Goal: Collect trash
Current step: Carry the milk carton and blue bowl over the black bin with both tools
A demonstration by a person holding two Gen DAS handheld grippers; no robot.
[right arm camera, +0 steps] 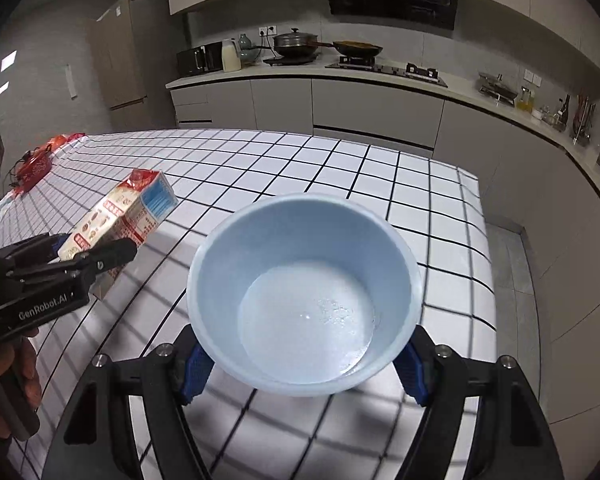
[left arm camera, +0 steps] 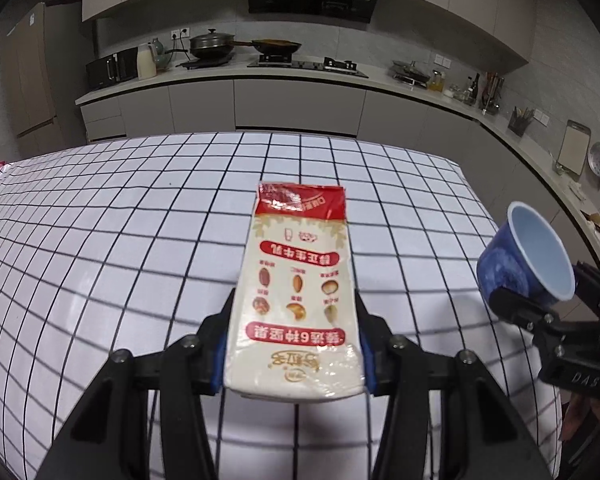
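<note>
Carton [left arm camera: 296,300] clamped between left jaws; cup [right arm camera: 304,300] between right jaws.

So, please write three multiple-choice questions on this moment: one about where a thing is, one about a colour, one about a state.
1. Where is the milk carton?
A. Lying on the stove
B. Between the fingers of the left gripper, above the checked tablecloth
C. Inside the cup

2. What colour is the outside of the paper cup?
A. Blue
B. Green
C. Yellow

3. What is the state of the right gripper?
A. Open and holding nothing
B. Shut on the carton
C. Shut on the paper cup

Answers: 1 B, the left wrist view shows the carton clamped by both blue pads. 2 A, the left wrist view shows its blue wall. 3 C, the right wrist view shows the pads pressing the cup's sides.
</note>
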